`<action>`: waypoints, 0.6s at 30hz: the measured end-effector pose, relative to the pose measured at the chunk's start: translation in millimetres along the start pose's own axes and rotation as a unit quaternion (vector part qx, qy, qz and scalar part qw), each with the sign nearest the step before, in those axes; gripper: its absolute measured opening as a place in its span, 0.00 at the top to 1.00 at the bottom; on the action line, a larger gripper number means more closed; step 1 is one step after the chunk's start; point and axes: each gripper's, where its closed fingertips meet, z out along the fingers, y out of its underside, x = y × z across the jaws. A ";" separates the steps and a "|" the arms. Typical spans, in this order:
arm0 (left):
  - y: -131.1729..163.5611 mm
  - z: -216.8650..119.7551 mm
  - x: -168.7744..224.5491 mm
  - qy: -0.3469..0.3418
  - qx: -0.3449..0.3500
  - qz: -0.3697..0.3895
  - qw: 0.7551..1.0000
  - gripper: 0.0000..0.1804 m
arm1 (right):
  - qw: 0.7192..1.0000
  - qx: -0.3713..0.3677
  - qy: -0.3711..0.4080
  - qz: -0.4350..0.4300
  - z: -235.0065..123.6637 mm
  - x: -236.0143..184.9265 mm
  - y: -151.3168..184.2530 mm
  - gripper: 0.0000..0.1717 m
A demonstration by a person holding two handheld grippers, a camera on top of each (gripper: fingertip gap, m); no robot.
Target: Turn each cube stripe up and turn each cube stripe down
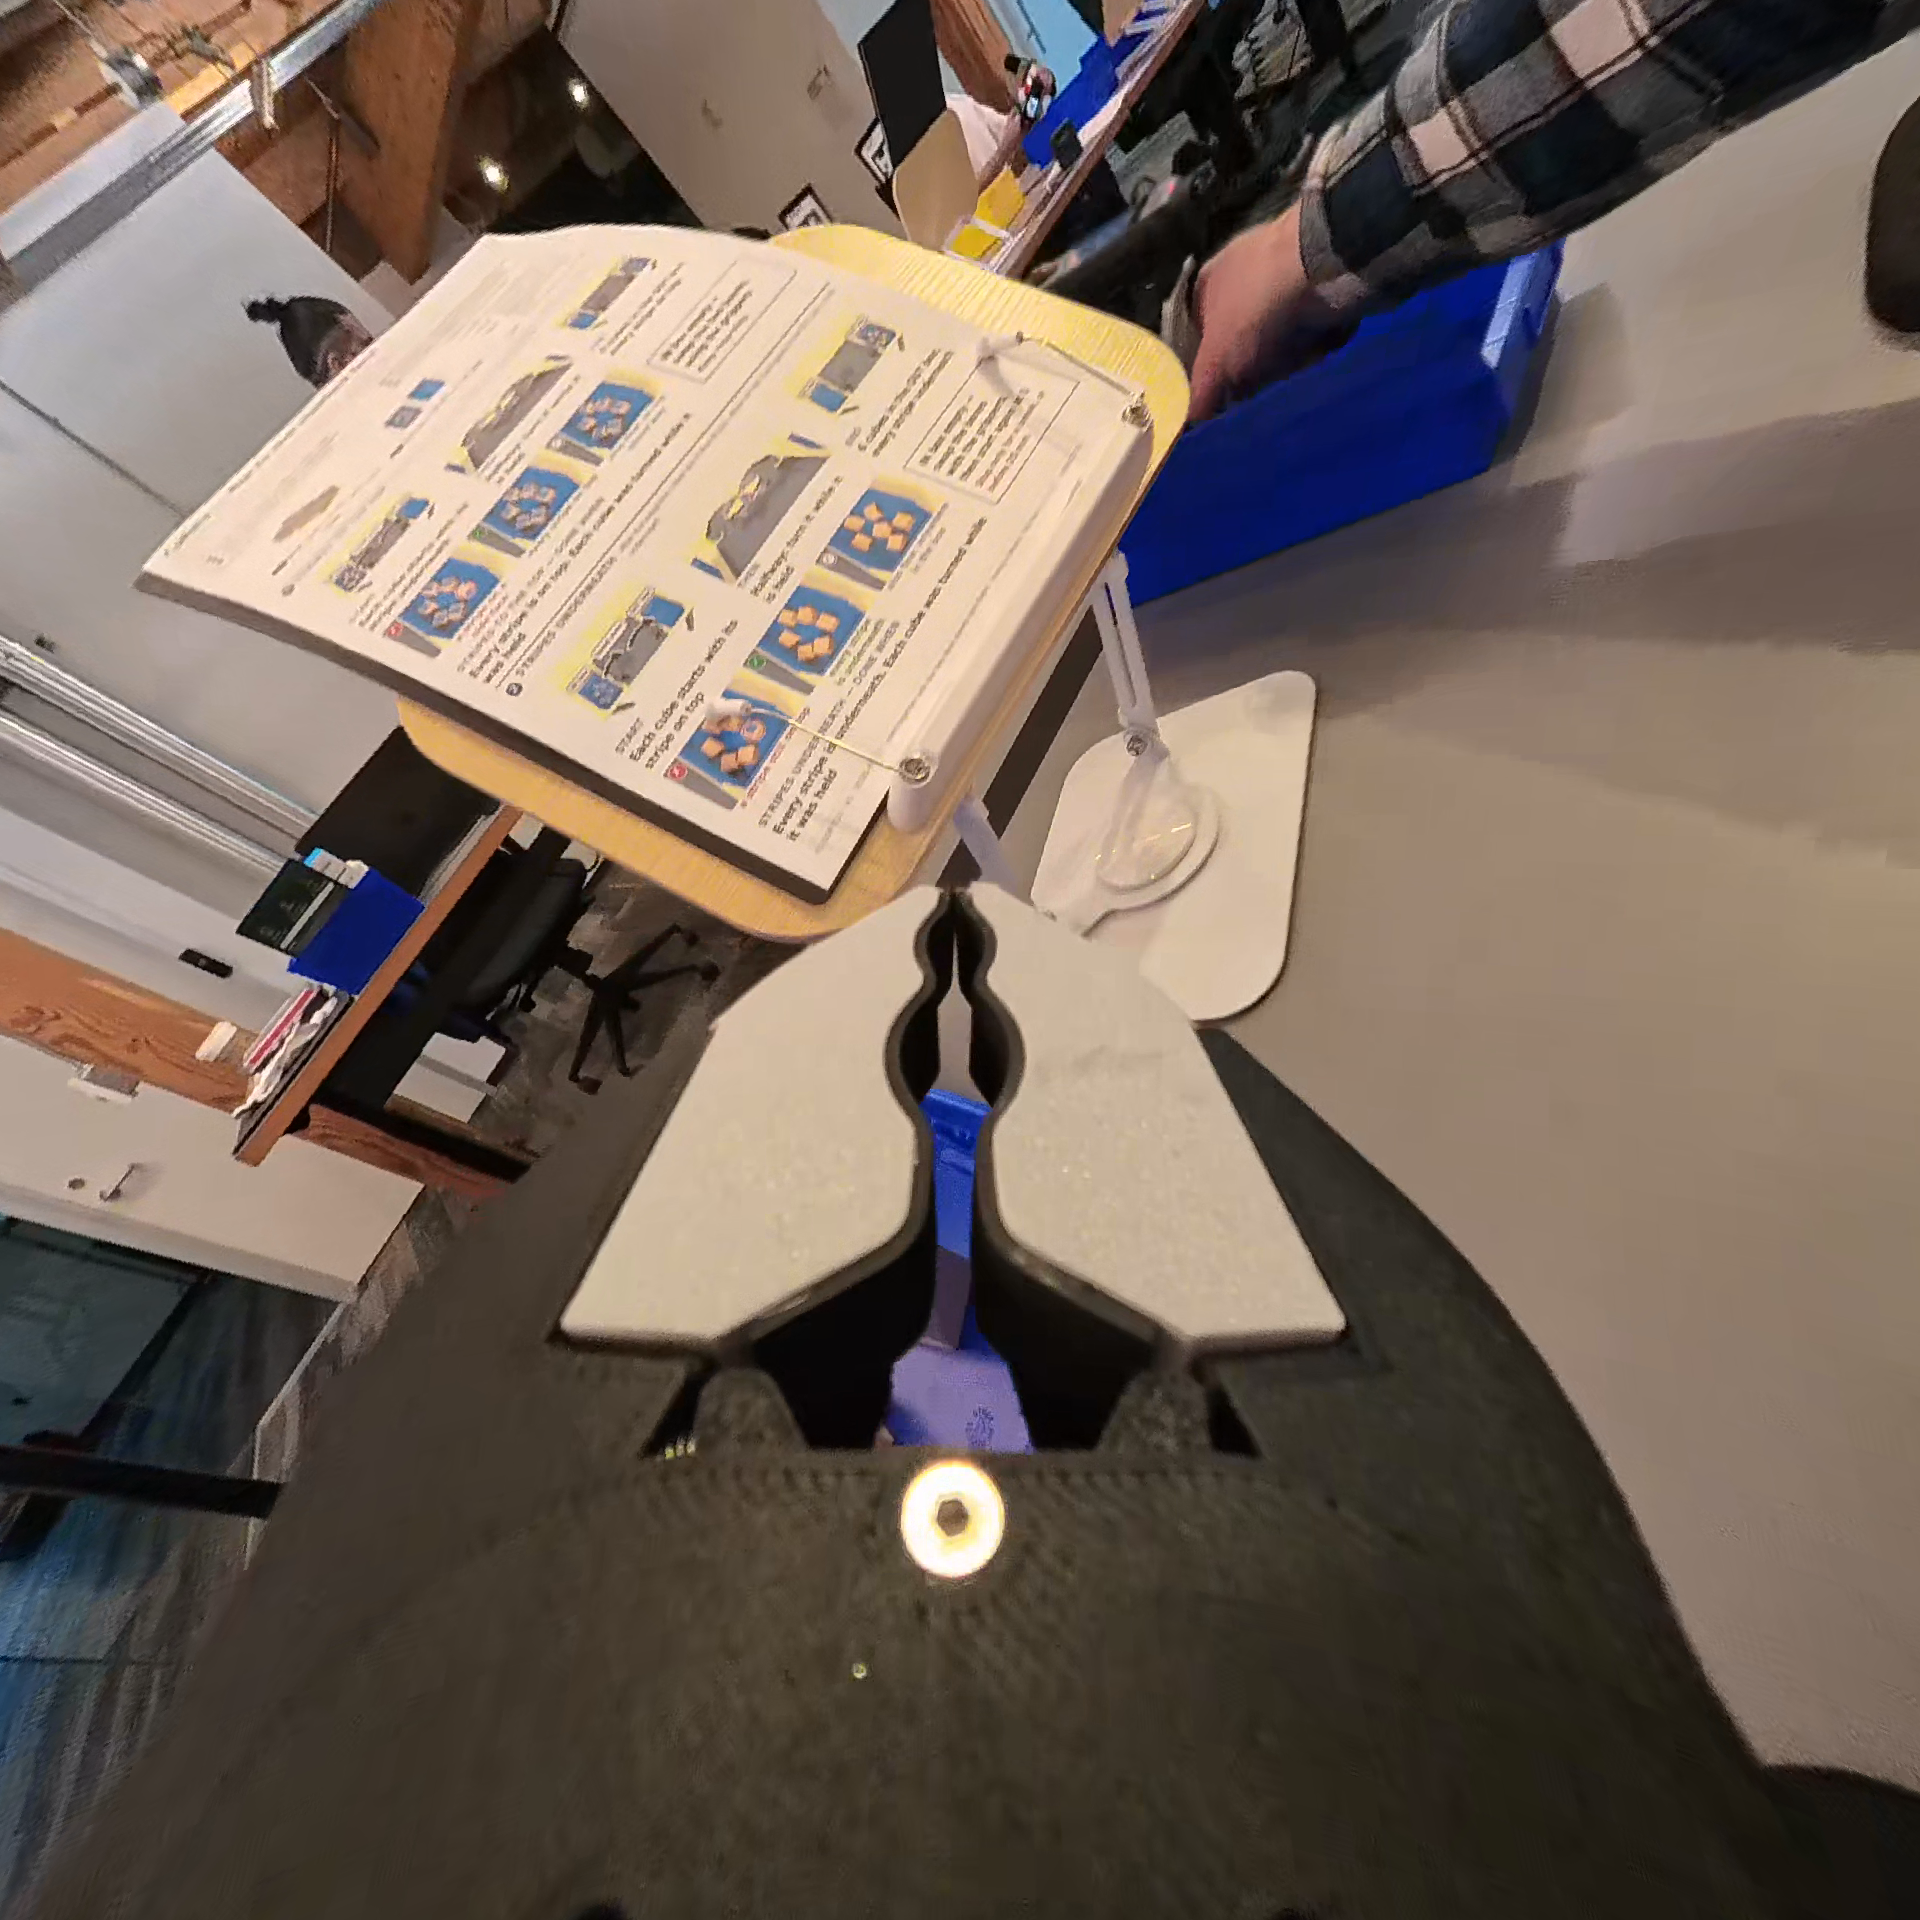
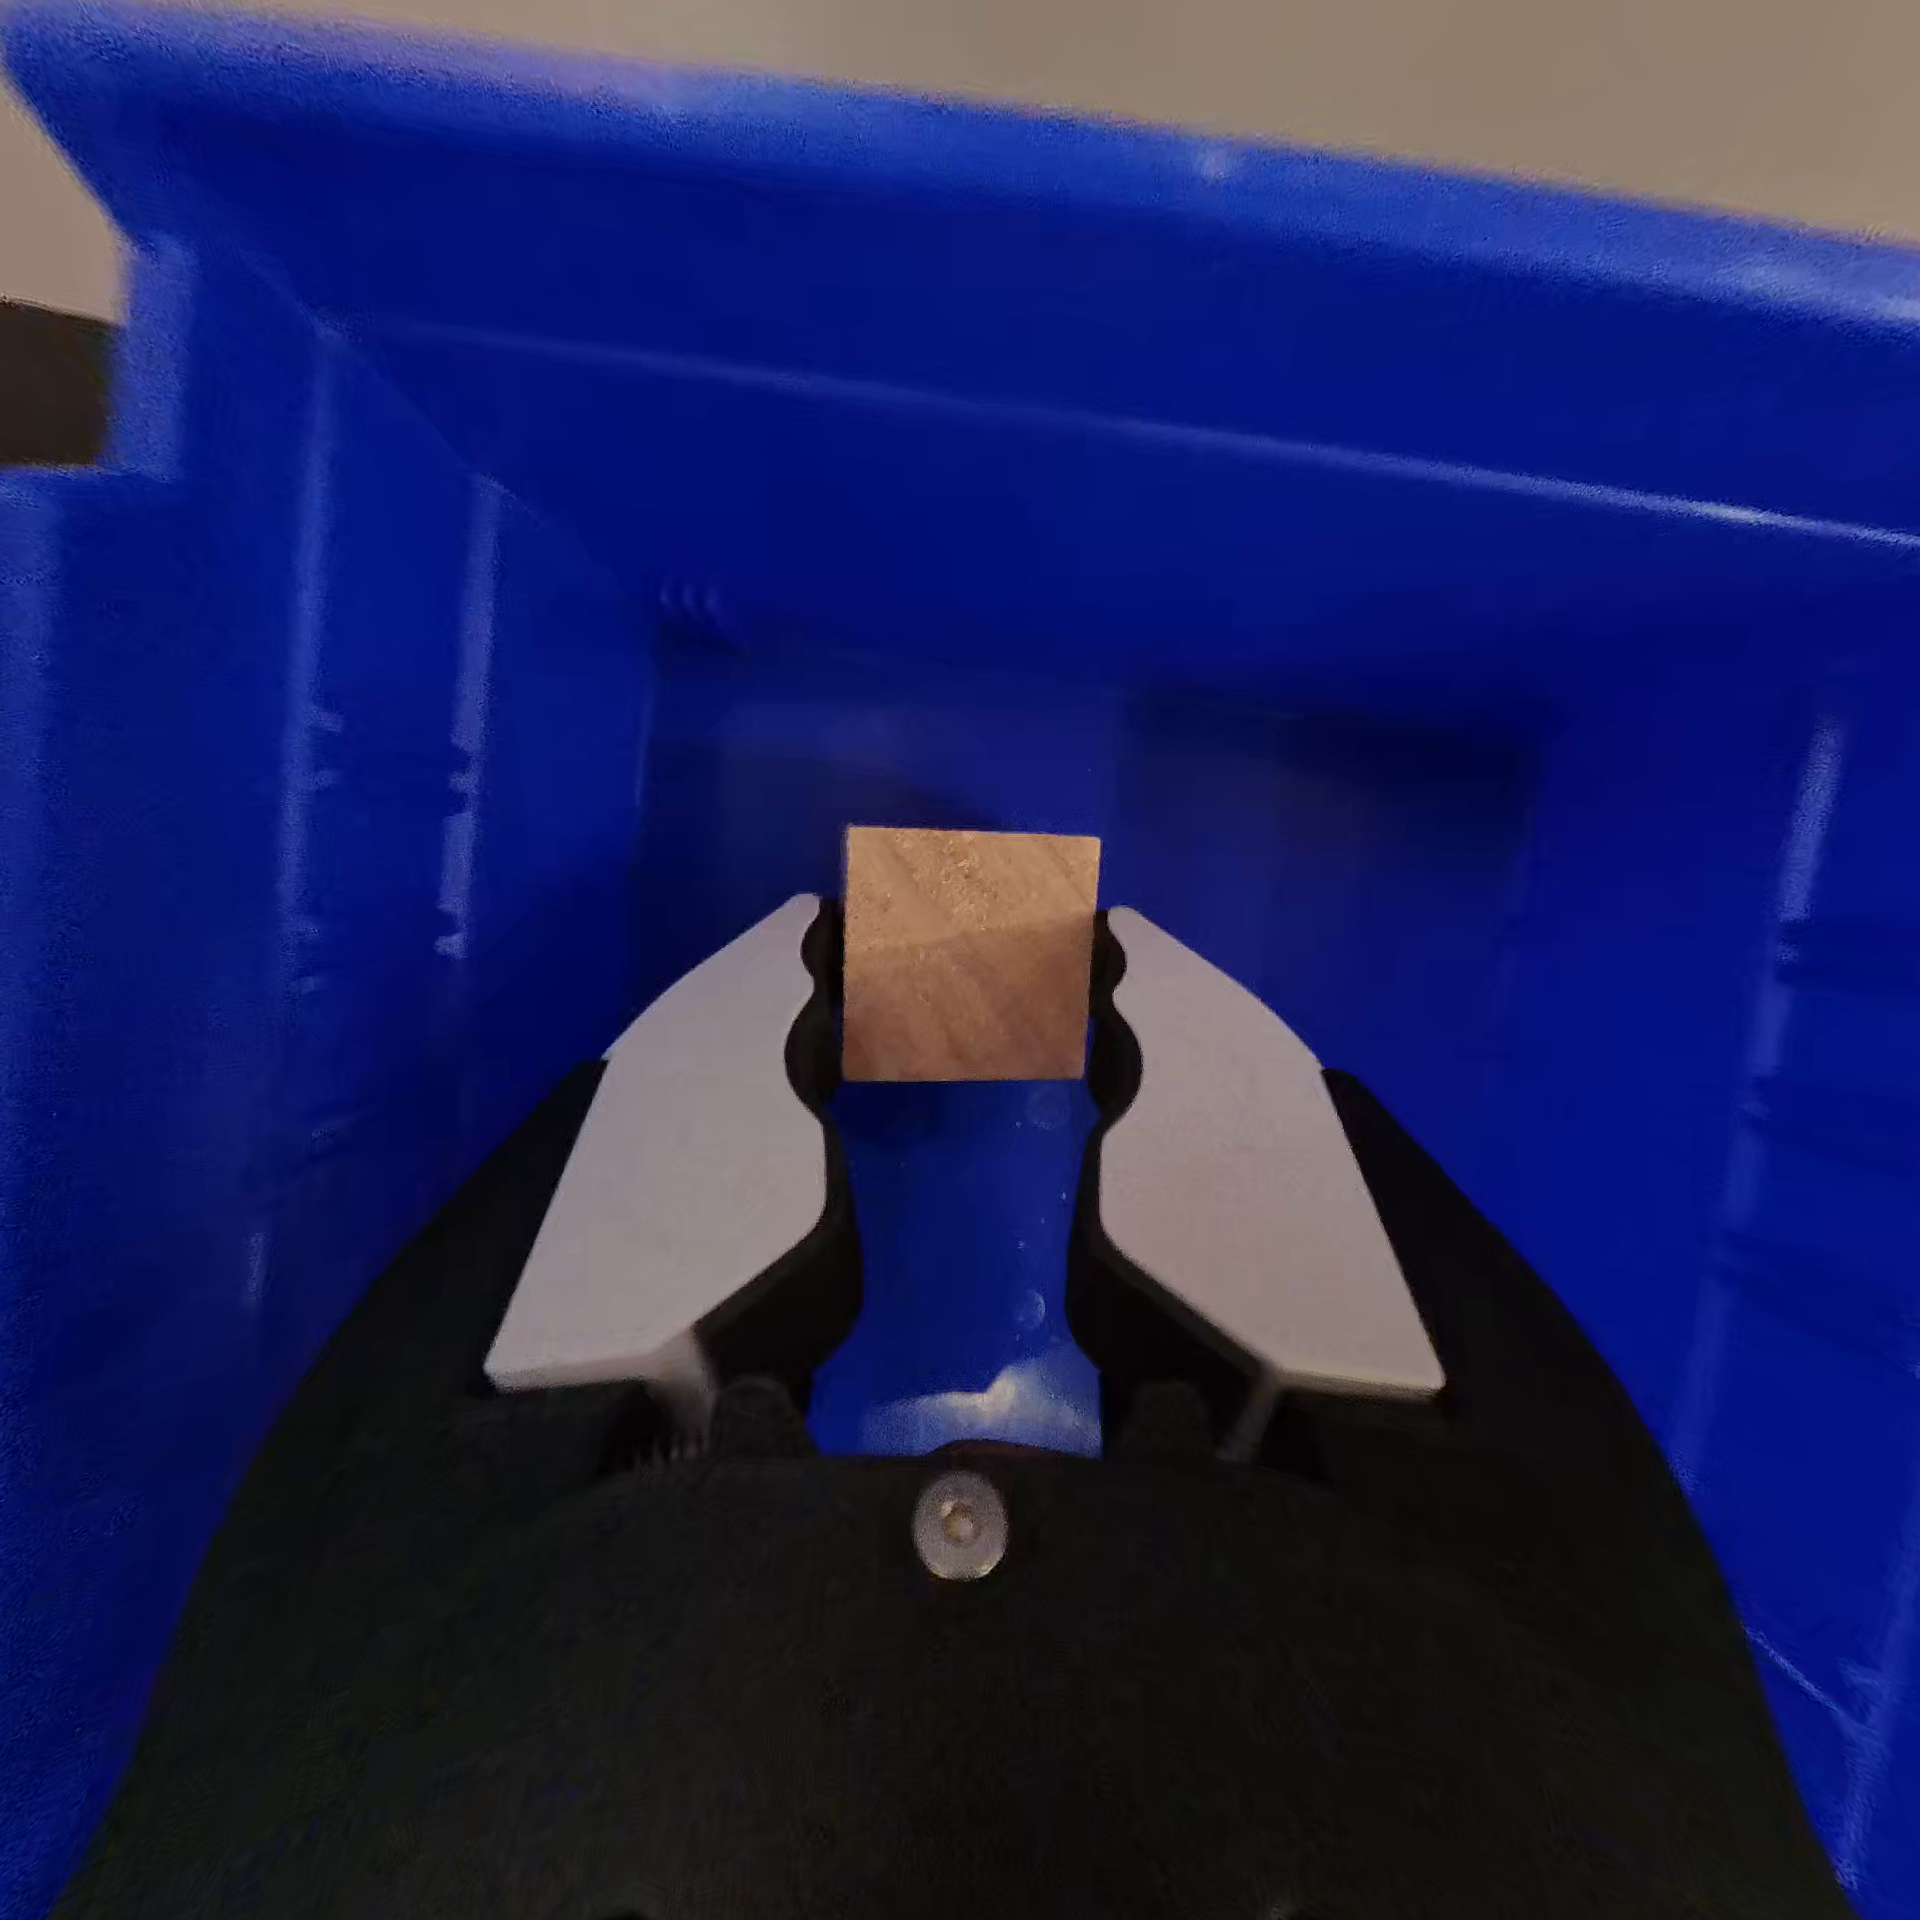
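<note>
Grey table point(image 1: 1558, 831); beyond – wooden desks point(image 1: 125, 1029), black office chair point(image 1: 540, 956), white walls point(image 1: 135, 343), timber ceiling beams point(image 1: 416, 114).

The left gripper point(image 1: 954, 904) has its jaws brought together, tips meeting with nothing between them. The right gripper point(image 2: 968, 966) has its jaws parted around a wooden cube point(image 2: 968, 951), both pads pressed against its opposite sides, the cube sitting at the tips.

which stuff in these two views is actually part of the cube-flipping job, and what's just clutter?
Job:
- wooden cube, clamped in the right gripper, no stripe showing
- blue bin around it
- left gripper, shut on nothing

Clutter:
- instruction sheet on its stand
- grey table
- person's plaid sleeve
- office chair
</note>
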 end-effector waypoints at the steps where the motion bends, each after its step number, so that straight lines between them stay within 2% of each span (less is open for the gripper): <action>1: 2.2 -0.1 -1.2 0.000 -0.003 -0.002 1.000 1.00 | 1.000 -0.007 0.003 -0.003 6.4 -1.3 1.9 0.73; 2: 4.9 0.4 -2.5 0.000 -0.007 -0.004 1.000 1.00 | 1.000 -0.013 -0.001 -0.004 10.3 -5.3 2.8 0.73; 4: 9.4 1.8 -5.5 0.000 -0.016 -0.006 1.000 1.00 | 1.000 -0.025 -0.011 -0.002 10.3 -13.0 2.9 0.58; 7: 15.2 1.2 -14.2 -0.002 -0.026 -0.022 0.999 1.00 | 0.998 0.027 -0.054 0.025 -15.8 -19.4 -10.8 0.59; 10: 25.5 0.2 -24.3 -0.003 -0.045 -0.037 0.998 0.96 | 0.992 0.102 -0.068 0.018 -67.4 -20.6 -23.3 0.61; 13: 46.7 2.3 -34.7 0.001 -0.081 -0.044 0.996 0.89 | 0.979 0.185 -0.080 -0.025 -136.7 -40.8 -24.4 0.67; 16: 75.0 9.1 -45.0 0.012 -0.128 -0.046 0.991 0.83 | 0.961 0.241 -0.097 -0.095 -194.4 -78.9 -5.7 0.71; 18: 96.3 16.9 -43.6 0.052 -0.170 -0.052 0.983 0.80 | 0.949 0.261 -0.114 -0.138 -219.4 -106.7 13.9 0.73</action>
